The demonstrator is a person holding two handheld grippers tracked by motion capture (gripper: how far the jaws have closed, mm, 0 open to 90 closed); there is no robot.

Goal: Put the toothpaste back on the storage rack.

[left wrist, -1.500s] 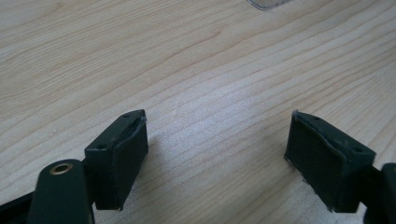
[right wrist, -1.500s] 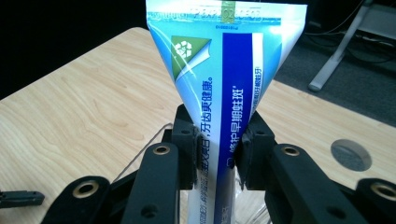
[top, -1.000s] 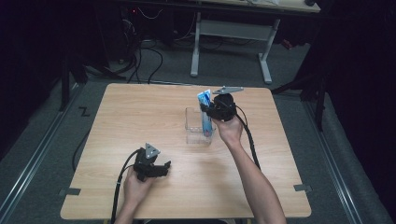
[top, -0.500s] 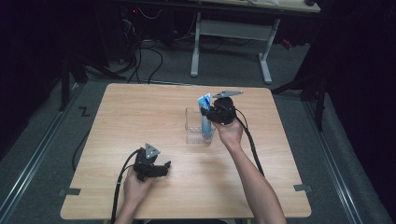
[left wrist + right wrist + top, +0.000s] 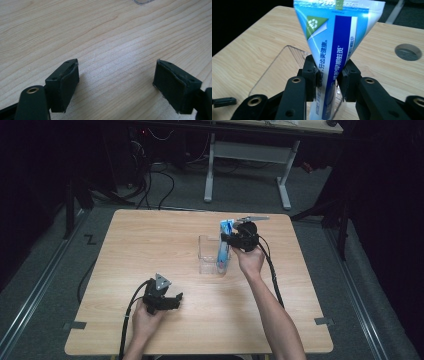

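Blue toothpaste tube stands upright in clear box.

Light wooden table on grey floor; white-legged desk far behind; black cables far left; dim surroundings.

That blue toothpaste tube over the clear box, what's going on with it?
A person works at a wooden table with a handheld gripper in each hand. The right gripper has the blue toothpaste tube upright between its jaws, lower end inside the clear plastic box. Its jaws have just been opening a little, with the tube between them, so it looks about to be released. The left gripper rests open over bare wood.
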